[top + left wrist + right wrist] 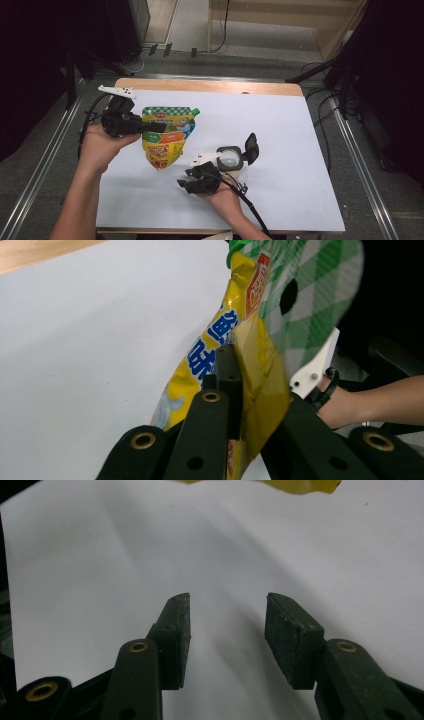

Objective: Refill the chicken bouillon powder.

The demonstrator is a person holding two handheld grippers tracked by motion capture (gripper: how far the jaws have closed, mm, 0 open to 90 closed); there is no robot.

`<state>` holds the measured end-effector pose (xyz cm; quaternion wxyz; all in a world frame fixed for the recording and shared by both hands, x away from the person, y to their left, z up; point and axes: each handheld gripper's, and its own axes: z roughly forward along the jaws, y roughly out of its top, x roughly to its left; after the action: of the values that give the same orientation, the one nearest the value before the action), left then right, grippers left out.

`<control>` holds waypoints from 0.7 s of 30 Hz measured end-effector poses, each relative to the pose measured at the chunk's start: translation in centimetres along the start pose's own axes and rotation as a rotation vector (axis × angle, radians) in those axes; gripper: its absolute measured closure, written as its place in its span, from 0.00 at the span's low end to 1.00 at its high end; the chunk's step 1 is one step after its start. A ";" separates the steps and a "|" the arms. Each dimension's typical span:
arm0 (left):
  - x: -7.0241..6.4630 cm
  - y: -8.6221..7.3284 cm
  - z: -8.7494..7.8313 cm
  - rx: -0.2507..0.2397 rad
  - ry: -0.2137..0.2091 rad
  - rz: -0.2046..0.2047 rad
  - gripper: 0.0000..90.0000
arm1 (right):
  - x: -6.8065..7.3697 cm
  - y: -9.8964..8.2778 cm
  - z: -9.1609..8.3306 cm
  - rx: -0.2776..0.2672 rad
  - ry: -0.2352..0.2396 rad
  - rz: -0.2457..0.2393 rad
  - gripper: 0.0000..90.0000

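A yellow pouch (167,137) with a green checked top and a green cap (196,111) is held over the white sheet at the left. My left gripper (150,127) is shut on the pouch's left edge. In the left gripper view the jaws (232,370) pinch the yellow foil (255,345). My right gripper (182,185) is near the front middle, just below the pouch's lower tip, and it points left. Its jaws (227,630) stand open over the bare sheet with nothing between them. The pouch's lower edge (280,485) shows at the top of the right gripper view.
A small round container (230,159) with its black flip lid (251,147) raised sits right of my right hand. The white sheet (280,125) covers a wooden table (210,86). Metal rails (360,165) run along both sides, and cables lie on the floor behind.
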<state>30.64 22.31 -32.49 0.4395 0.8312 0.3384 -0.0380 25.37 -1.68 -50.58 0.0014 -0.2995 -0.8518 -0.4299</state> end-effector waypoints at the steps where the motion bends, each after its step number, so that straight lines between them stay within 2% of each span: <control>1: -0.1 0.0 -0.1 -0.002 -0.001 -0.001 1.00 | 0.0 0.1 0.1 -0.005 0.006 0.008 0.60; 4: -0.3 -0.1 -0.2 0.005 -0.003 0.000 1.00 | 0.1 0.4 0.5 -0.013 -0.002 0.011 0.62; 6: -0.4 -0.2 -0.3 0.009 -0.005 -0.004 1.00 | 0.1 0.5 0.6 -0.021 -0.003 0.014 0.69; 11: -0.9 -0.2 -0.5 0.007 -0.020 0.001 1.00 | -0.1 0.6 0.9 -0.038 -0.021 0.039 0.77; 15: -1.5 -0.1 -0.8 -0.001 -0.047 0.011 1.00 | -0.4 0.8 1.1 -0.067 -0.033 0.065 0.75; 21: -2.2 0.1 -0.9 0.003 -0.080 0.020 1.00 | -0.6 0.8 1.3 -0.107 -0.069 0.068 0.77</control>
<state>28.76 21.83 -31.09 0.4519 0.8330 0.3122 -0.0670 26.64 -0.70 -50.97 -0.0295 -0.3426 -0.8164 -0.4639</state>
